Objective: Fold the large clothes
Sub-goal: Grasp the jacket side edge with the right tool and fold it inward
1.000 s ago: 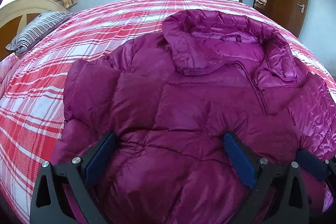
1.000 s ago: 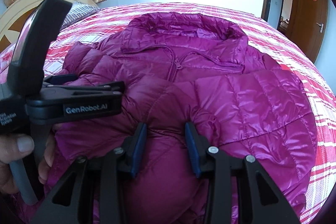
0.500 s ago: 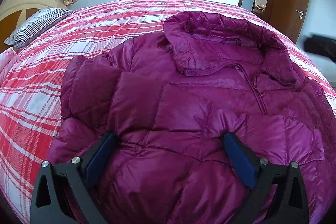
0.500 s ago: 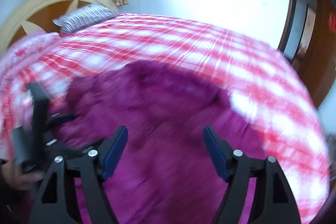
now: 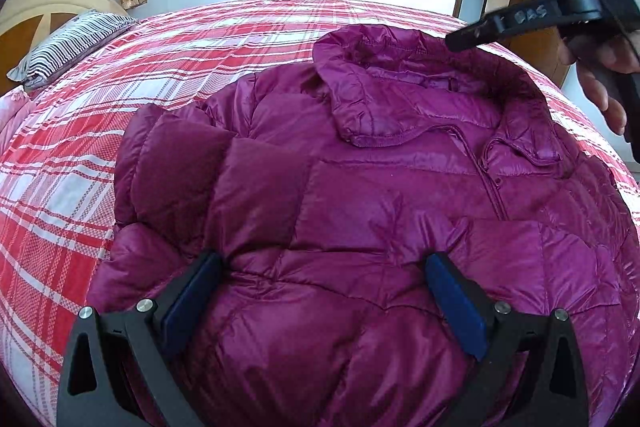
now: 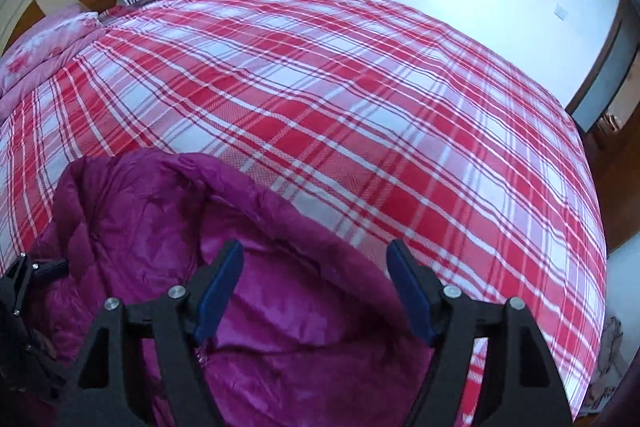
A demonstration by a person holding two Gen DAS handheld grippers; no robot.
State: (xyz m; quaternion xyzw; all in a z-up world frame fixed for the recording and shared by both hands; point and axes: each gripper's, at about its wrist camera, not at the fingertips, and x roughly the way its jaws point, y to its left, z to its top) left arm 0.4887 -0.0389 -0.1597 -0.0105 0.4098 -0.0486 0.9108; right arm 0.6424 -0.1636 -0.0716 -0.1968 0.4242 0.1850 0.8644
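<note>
2 grippers work over a magenta puffer jacket [image 5: 360, 211] spread on the red plaid bedspread [image 5: 120, 115], its hood at 12 o'clock in the left wrist view and a striped pillow [image 5: 68, 47] at 10 o'clock. The left gripper [image 5: 322, 307] stands spread wide, released, over the jacket's quilted lower part. The right gripper [image 6: 316, 291], its jaws having just been opening, hangs released above the hood at 6 o'clock in its own view, pads pressing nothing.
</note>
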